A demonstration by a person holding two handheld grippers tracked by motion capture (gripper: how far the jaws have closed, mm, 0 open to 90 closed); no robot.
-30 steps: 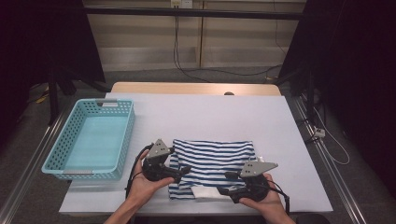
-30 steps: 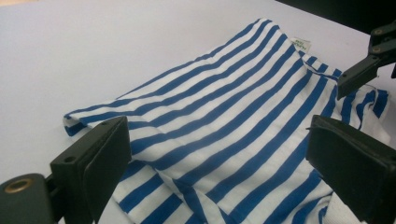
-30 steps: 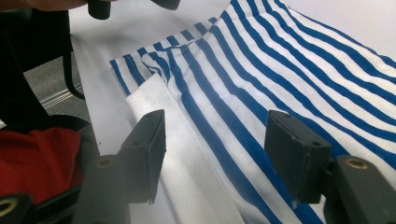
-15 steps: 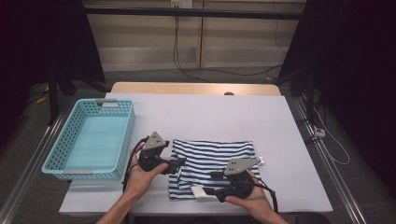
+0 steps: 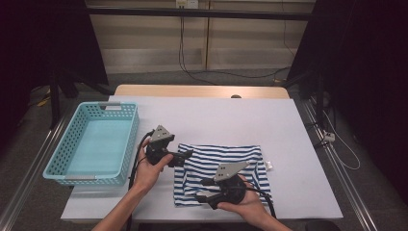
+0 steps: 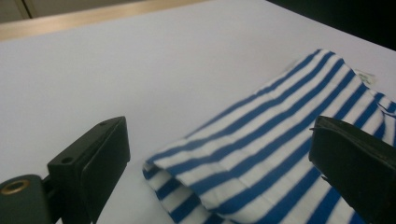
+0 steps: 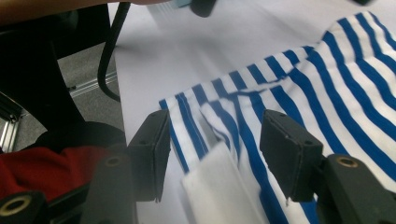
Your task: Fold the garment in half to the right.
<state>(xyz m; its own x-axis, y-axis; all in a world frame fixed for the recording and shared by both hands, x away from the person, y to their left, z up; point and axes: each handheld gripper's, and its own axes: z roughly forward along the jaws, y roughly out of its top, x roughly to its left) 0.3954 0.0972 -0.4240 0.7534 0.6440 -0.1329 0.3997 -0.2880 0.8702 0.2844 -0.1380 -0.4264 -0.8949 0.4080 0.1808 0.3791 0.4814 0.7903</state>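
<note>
Now: left tongs spread wide at striped cloth's 9 o'clock edge; right tongs half-spread, just been closing, straddling its 7 o'clock corner, unpinched, flat on worktop.

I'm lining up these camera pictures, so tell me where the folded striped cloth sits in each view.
High view: striped cloth lies low centre on the white table.
Left gripper view: its folded corner sits between the jaws, lower right.
Right gripper view: it spreads right, behind the jaws.
Shared landmark: the white table.
</note>
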